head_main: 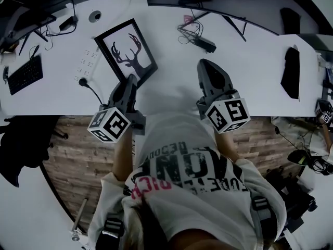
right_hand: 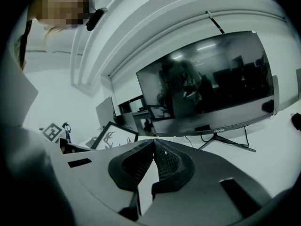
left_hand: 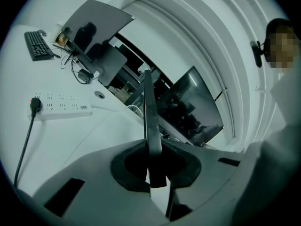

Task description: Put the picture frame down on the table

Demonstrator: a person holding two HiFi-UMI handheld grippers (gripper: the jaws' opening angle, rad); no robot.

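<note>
The picture frame (head_main: pixel 126 51), black-edged with a black deer-head silhouette on white, is over the white table (head_main: pixel 171 87) at left of centre. My left gripper (head_main: pixel 127 85) is shut on its near corner. In the left gripper view the frame (left_hand: pixel 149 117) shows edge-on, clamped between the jaws of the left gripper (left_hand: pixel 153 149). I cannot tell whether the frame touches the table. My right gripper (head_main: pixel 208 69) hovers to the right of the frame, shut and holding nothing. In the right gripper view its jaws (right_hand: pixel 154 142) meet, and the frame (right_hand: pixel 113 135) shows tilted at left.
A white power strip (head_main: pixel 87 61) with a black plug (head_main: pixel 83 81) lies left of the frame. A keyboard (head_main: pixel 24 74) is at far left. Cables (head_main: pixel 195 33) and a monitor stand (head_main: pixel 208 14) sit behind. The monitor (right_hand: pixel 207 91) stands ahead. A black object (head_main: pixel 290 72) lies far right.
</note>
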